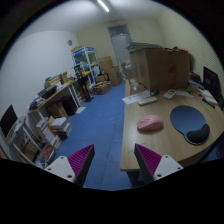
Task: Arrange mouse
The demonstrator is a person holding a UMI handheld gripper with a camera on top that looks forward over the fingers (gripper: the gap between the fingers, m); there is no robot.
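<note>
1. The gripper (113,162) hangs high above the floor and short of the bench (140,142), its two pink-padded fingers (80,160) spread wide with nothing between them. It is released and carrying nothing.

2. The mouse (150,124), a pinkish one, lies on the wooden bench top, beyond the right finger and well apart from it. It sits just beside a round blue mat (187,119), off the mat itself.

3. A darker object (198,133) rests on the near side of that mat; I cannot tell what it is.

4. My guess is that the mouse belongs on the mat, since that is the natural working spot, so the job looks barely begun.

5. The open spread of the fingers suits an approach: the gripper would need to come forward and down over the bench edge, then straddle the mouse across its narrow sides.

6. A cardboard box (160,68) stands farther back on the bench, clear of the path.

7. Off to the left, cluttered shelves (50,110) line the wall across the blue floor (95,125), out of the way.

8. One risk: the rounded shell may slip from the pads if pinched too high.
</note>
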